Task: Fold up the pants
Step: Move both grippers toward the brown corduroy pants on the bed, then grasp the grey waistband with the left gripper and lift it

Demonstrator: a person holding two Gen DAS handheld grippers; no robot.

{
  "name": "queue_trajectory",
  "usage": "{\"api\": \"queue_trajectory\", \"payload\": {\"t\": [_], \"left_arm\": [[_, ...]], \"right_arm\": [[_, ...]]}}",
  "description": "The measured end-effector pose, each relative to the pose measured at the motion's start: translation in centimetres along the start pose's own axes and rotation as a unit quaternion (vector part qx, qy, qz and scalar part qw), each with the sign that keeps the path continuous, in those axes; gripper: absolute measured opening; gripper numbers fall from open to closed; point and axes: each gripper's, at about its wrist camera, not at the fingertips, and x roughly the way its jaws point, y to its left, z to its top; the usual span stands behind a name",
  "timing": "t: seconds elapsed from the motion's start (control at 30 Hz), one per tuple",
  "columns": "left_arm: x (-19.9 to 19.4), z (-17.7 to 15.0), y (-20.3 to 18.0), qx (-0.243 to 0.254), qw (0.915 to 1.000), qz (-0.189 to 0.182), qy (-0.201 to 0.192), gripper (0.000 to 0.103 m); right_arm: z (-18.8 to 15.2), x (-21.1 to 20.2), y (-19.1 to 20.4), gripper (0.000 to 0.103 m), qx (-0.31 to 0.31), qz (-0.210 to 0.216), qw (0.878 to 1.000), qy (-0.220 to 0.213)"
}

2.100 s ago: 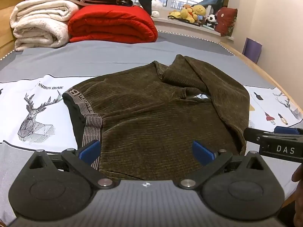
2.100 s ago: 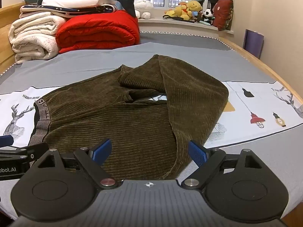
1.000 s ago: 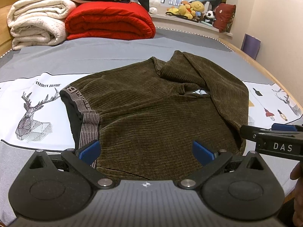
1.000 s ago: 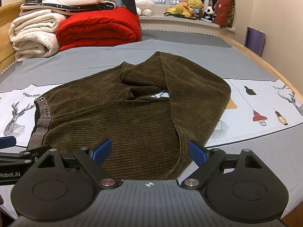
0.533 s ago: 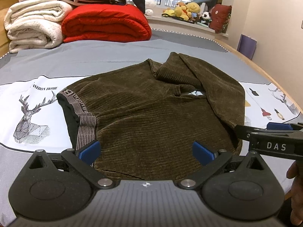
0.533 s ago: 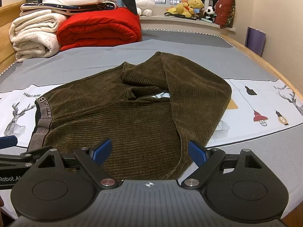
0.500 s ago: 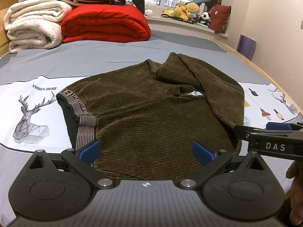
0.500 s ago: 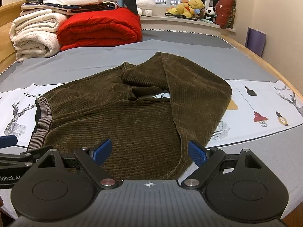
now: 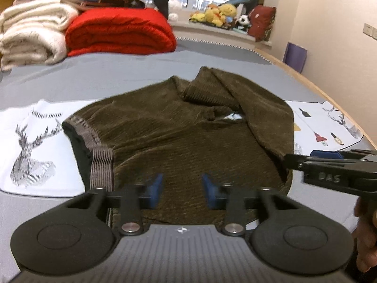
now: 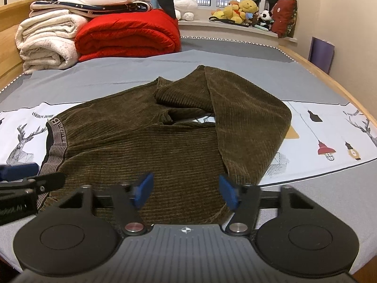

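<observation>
Left wrist view: the left gripper [image 9: 181, 189] is closing, its blue pads [image 9: 155, 187] drawn in but apart, with the near hem of the pants [image 9: 188, 139] between and below them. Whether the pads already press the cloth cannot be told from this view. Right wrist view: the right gripper [image 10: 186, 192] is also closing, its pads [image 10: 143, 188] wider apart, over the same near edge close to where the folded-over leg ends. No pinch on the fabric is visible there either.

Step in hand, as judged: securing the near edge at two points ahead of a fold. The next move calls for both pairs of pads to catch every layer of the thick ribbed cloth, then a level, matched lift so the edge does not sag between the grippers.

The pants lie on the bed sheet [image 10: 318, 188], near its front edge. Their long axis runs side to side across both views. The striped waistband [image 10: 55, 141] points to the view's left. The legs run to the right, where one is doubled back over the body, leaving a small gap that shows the sheet. Folded blankets [image 10: 127, 35] sit well apart at the head of the bed.
</observation>
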Motion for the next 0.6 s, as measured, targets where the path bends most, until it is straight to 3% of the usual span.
{"api": "queue_trajectory", "payload": {"t": [0.03, 0.17, 0.33, 0.37, 0.43, 0.47, 0.5, 0.53, 0.6], "left_arm": [[0.2, 0.1, 0.6, -0.011, 0.9999, 0.002, 0.005, 0.033], [0.6, 1.2, 3.0, -0.036, 0.9988, -0.005, 0.032, 0.033], [3.0, 5.1, 6.9, 0.024, 0.9961, -0.001, 0.085, 0.04], [3.5, 5.5, 7.8, 0.033, 0.9959, -0.002, 0.084, 0.045], [4.7, 5.9, 10.1, 0.042, 0.9965, 0.017, 0.07, 0.068], [5.4, 5.7, 11.3, 0.032, 0.9966, 0.031, 0.069, 0.079], [6.3, 5.4, 12.7, 0.01, 0.9955, 0.044, 0.083, 0.079], [7.7, 5.5, 14.3, -0.035, 0.9904, 0.054, 0.122, 0.079], [8.7, 5.8, 16.7, -0.124, 0.9814, 0.039, 0.141, 0.084]], "right_arm": [[0.0, 0.0, 0.0, 0.051, 0.003, 0.003, 1.0, 0.001], [0.3, -0.2, -0.2, 0.049, 0.009, 0.008, 1.0, -0.003], [0.6, -0.1, -0.9, 0.049, 0.027, 0.019, 0.999, 0.007], [0.6, -0.2, -1.0, 0.049, 0.031, 0.021, 0.999, 0.007], [0.7, -0.2, -1.1, 0.05, 0.034, 0.026, 0.999, 0.009], [0.7, -0.2, -1.2, 0.05, 0.033, 0.029, 0.999, 0.01], [0.6, -0.2, -1.2, 0.05, 0.032, 0.031, 0.999, 0.01], [0.6, -0.2, -1.3, 0.05, 0.031, 0.031, 0.999, 0.011], [0.7, -0.1, -1.4, 0.05, 0.031, 0.03, 0.999, 0.012]]}}
